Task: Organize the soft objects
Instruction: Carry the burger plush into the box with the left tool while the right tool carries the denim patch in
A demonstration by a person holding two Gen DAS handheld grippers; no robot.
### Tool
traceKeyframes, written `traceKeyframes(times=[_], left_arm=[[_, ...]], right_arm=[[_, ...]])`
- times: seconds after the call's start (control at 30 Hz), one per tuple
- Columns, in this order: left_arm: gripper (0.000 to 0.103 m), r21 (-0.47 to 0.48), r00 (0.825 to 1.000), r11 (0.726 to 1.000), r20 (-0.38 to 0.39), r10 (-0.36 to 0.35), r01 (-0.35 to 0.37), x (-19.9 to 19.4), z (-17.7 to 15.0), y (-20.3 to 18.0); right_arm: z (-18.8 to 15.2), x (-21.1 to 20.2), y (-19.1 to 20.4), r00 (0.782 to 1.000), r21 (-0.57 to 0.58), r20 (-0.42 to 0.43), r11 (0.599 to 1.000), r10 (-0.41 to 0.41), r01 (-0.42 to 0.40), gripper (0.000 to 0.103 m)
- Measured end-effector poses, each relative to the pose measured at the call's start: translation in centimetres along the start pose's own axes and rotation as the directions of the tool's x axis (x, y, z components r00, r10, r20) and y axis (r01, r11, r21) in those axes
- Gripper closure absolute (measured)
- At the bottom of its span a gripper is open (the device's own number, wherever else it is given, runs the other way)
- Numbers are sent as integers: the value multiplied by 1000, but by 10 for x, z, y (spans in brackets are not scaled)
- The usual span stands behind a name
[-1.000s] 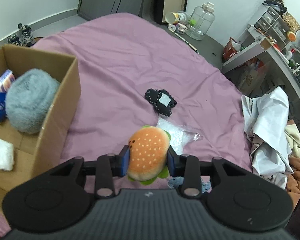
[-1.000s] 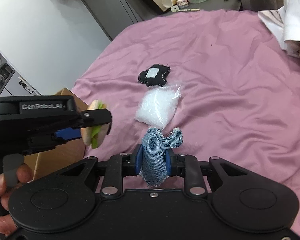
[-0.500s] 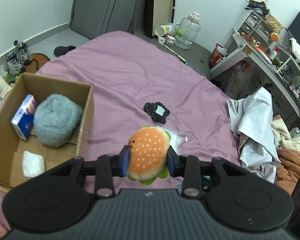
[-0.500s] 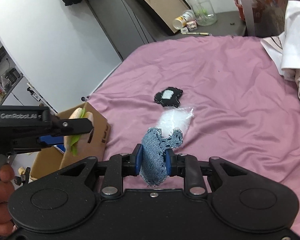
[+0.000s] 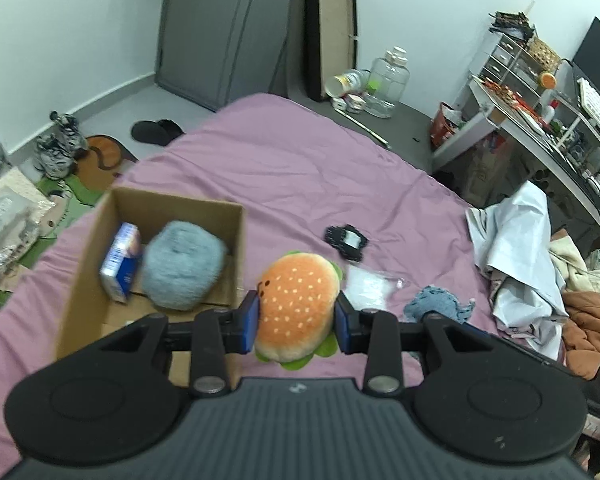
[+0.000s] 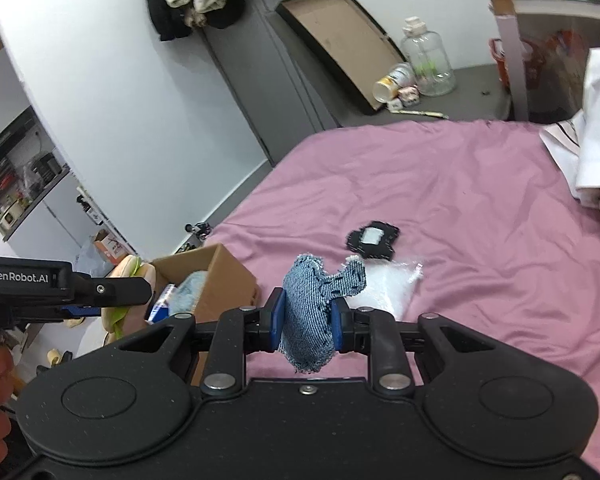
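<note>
My left gripper [image 5: 296, 320] is shut on a plush hamburger [image 5: 298, 306] and holds it in the air just right of an open cardboard box [image 5: 236, 248]. The box holds a grey fluffy ball [image 5: 182, 266] and a blue-and-white carton [image 5: 122, 264]. My right gripper [image 6: 306, 320] is shut on a blue denim soft toy [image 6: 312, 306], raised above the pink bed. The toy also shows in the left wrist view [image 5: 438, 304]. A black patch with a white centre [image 6: 374, 239] and a clear bag of white filling [image 6: 384, 286] lie on the bed beyond it.
The pink bedsheet [image 5: 300, 168] covers the bed. White and tan clothes [image 5: 516, 248] are piled at its right edge. A desk with shelves [image 5: 540, 120] stands at the right. A jar [image 5: 388, 80] and shoes [image 5: 58, 148] sit on the floor.
Both grippers have risen and pulled back with their toys held. The left gripper has moved left, so the box sits closer below it.
</note>
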State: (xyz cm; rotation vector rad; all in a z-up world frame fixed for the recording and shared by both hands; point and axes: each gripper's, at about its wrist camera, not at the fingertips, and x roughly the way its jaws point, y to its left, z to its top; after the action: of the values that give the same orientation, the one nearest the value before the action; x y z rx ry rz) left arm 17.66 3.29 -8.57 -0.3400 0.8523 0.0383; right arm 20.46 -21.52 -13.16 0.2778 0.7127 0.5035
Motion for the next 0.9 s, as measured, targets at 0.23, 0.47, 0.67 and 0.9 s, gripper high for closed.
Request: traceKeyframes(times=[0.23,0.47,0.67,0.9], left_arm=[[67,1,999,999,10,33,-33,-21,5,31],[67,-8,998,999,16,54,-54,-30,5,64],[66,-39,998,997,14,60,-59,-31,1,87],[66,-107,998,993,-33,53,-57,-19,-1,119]], right_arm=[[2,2,29,1000,-38,14,999,16,-15,80],[-2,4,56,999,-83,18,996,28,-26,80],[-4,6,69,1000,-101,16,995,15,-13,80],[-7,9,84,1000,-136,8,990,24,-23,80]])
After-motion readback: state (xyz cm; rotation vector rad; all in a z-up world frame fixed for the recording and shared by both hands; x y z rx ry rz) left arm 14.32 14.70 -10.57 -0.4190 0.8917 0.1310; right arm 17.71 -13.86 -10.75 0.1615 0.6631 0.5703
